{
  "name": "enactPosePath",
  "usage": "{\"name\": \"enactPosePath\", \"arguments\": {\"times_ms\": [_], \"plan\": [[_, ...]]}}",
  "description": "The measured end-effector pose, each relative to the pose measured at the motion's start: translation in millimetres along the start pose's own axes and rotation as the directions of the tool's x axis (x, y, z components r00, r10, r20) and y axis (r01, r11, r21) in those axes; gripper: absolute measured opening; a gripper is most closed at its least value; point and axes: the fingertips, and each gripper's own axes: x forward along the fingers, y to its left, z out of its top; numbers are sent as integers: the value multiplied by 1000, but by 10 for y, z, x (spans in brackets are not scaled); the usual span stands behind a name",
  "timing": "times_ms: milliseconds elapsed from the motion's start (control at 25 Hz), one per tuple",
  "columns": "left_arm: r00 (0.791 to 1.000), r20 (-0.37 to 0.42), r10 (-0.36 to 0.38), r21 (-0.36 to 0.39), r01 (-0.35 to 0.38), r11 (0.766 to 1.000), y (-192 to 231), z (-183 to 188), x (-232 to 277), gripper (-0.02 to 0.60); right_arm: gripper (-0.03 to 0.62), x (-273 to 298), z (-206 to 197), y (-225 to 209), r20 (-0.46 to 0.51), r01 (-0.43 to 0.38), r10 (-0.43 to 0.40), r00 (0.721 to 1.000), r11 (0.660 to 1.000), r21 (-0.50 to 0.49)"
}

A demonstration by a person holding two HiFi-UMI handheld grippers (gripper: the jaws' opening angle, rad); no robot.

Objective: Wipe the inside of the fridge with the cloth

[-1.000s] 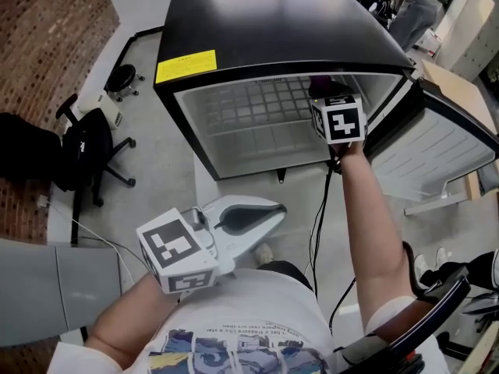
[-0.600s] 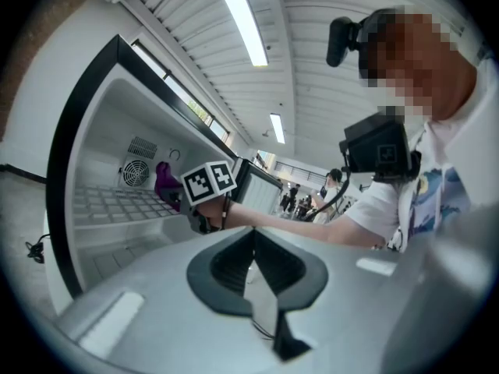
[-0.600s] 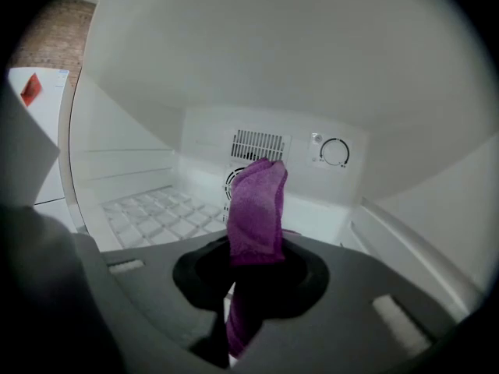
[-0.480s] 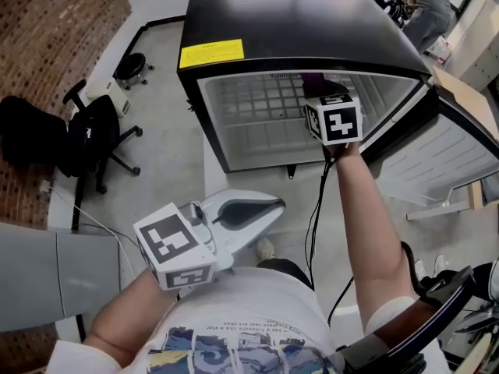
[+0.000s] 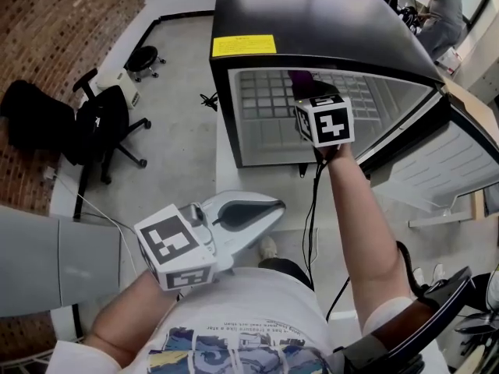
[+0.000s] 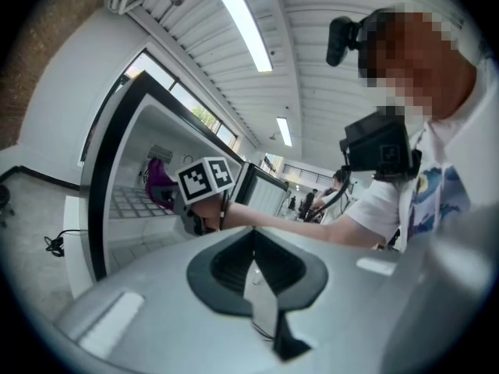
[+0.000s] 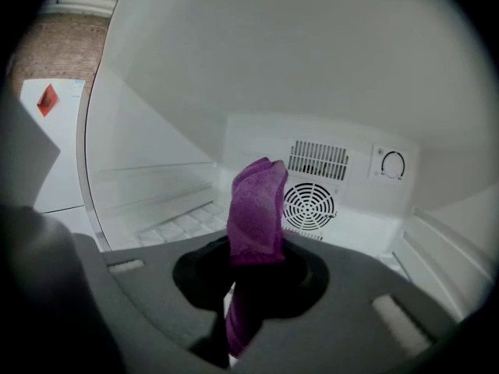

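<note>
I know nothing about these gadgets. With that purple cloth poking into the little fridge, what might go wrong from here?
1. The right gripper pinches the purple cloth only in a narrow bunch, so it might slip out when dragged along a wall.
2. The fan grille and the dial sit on the fridge's back wall straight ahead; the cloth could snag one or turn the other.

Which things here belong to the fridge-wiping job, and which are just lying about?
Job in hand: fridge; purple cloth; right gripper, shut on the cloth inside the fridge.

Lying about: black office chair; stool; left gripper, shut, holding nothing, well short of the fridge.
</note>
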Motion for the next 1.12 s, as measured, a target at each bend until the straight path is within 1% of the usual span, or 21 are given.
{"name": "enactPosePath", "arguments": {"times_ms": [480,560,680,880,1120], "plan": [[999,14,50,-1,-50,999,-34,-34,-251,8,54,130,149,567,13,-86,86,996,996,3],[998,16,61,-3,-61,998,-29,-49,-296,8,54,150,197,650,28,-109,109,994,994,27],[997,17,78,-7,-78,997,-20,-75,-348,8,54,161,265,750,58,-160,155,986,983,88],[996,18,87,-10,-87,996,-43,-85,-394,8,54,127,321,916,91,-217,208,974,969,113],[996,16,82,-4,-82,997,-83,-98,-398,8,54,90,328,988,127,-273,252,959,943,189]]}}
